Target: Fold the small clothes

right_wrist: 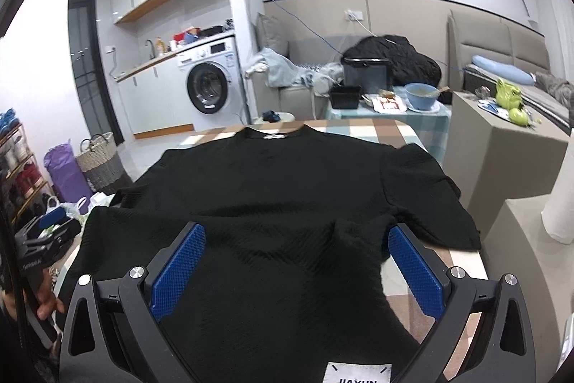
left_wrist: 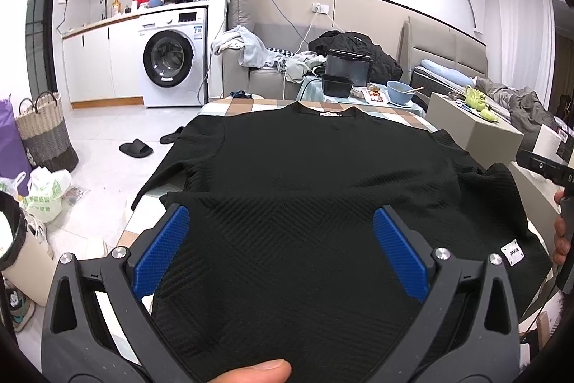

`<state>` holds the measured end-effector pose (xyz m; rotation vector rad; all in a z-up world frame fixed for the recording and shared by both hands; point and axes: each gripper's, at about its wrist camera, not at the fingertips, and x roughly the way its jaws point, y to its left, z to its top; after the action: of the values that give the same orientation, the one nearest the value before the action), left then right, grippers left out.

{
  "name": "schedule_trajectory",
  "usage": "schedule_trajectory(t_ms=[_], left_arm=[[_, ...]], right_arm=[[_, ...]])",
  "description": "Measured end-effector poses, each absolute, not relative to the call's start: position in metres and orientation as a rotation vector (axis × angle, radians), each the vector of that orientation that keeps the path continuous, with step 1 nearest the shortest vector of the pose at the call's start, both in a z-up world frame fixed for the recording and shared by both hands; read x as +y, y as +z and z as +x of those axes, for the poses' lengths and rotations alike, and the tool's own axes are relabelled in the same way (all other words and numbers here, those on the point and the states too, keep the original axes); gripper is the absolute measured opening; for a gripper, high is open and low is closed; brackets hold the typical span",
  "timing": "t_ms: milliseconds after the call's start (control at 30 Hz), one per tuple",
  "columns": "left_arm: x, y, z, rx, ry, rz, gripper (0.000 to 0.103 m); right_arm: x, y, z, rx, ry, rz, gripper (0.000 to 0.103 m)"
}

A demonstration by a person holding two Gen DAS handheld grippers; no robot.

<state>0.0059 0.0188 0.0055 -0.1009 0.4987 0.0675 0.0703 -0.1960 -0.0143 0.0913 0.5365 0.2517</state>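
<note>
Just one black shirt point(left_wrist: 305, 174) lies flat on the checked table point(right_wrist: 358, 130); two tools, left tool point(left_wrist: 281, 232) and right tool point(right_wrist: 297, 246), both released.

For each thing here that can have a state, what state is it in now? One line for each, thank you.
Black shirt: spread flat on the table, collar at the far end, not yet folded.
Left gripper: jaws open, over the near hem.
Right gripper: jaws open, over the near hem.
Washing machine: door shut.
Blue bowl: upright, a utensil in it.
</note>
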Motion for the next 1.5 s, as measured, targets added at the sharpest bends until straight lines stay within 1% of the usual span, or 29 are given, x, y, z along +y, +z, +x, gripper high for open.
schedule_trajectory(t_ms=[200,333,633,667,733,833,933,1100,1200,1333,1400,1500], left_arm=[[0.028,0.012,0.006,0.493,0.093,-0.108,0.102],[0.034,0.015,0.010,0.499,0.110,-0.116,0.102],[0.052,0.014,0.043,0.534,0.130,-0.147,0.102],[0.053,0.012,0.048,0.543,0.126,-0.148,0.102],[0.056,0.011,0.058,0.555,0.116,-0.149,0.102],[0.059,0.008,0.073,0.560,0.099,-0.142,0.102],[0.064,0.006,0.086,0.573,0.096,-0.149,0.102],[0.077,0.001,0.104,0.587,0.090,-0.197,0.102],[0.083,-0.002,0.115,0.591,0.100,-0.205,0.102],[0.085,-0.006,0.126,0.605,0.098,-0.199,0.101],[0.083,-0.007,0.130,0.608,0.097,-0.183,0.100],[0.081,-0.008,0.134,0.610,0.089,-0.164,0.098]], right_arm=[[-0.215,-0.018,0.086,0.608,0.212,0.230,0.103],[-0.227,-0.017,0.093,0.621,0.183,0.281,0.103],[-0.264,-0.025,0.117,0.666,0.067,0.371,0.103],[-0.269,-0.027,0.119,0.672,0.063,0.388,0.102],[-0.280,-0.032,0.124,0.687,0.053,0.424,0.094],[-0.295,-0.040,0.131,0.708,0.023,0.463,0.086],[-0.311,-0.049,0.137,0.727,0.001,0.529,0.084],[-0.343,-0.071,0.154,0.782,-0.083,0.635,0.084],[-0.360,-0.084,0.165,0.813,-0.120,0.700,0.079],[-0.377,-0.100,0.177,0.843,-0.130,0.794,0.076],[-0.378,-0.103,0.182,0.852,-0.144,0.797,0.075],[-0.381,-0.104,0.191,0.850,-0.157,0.792,0.072]])
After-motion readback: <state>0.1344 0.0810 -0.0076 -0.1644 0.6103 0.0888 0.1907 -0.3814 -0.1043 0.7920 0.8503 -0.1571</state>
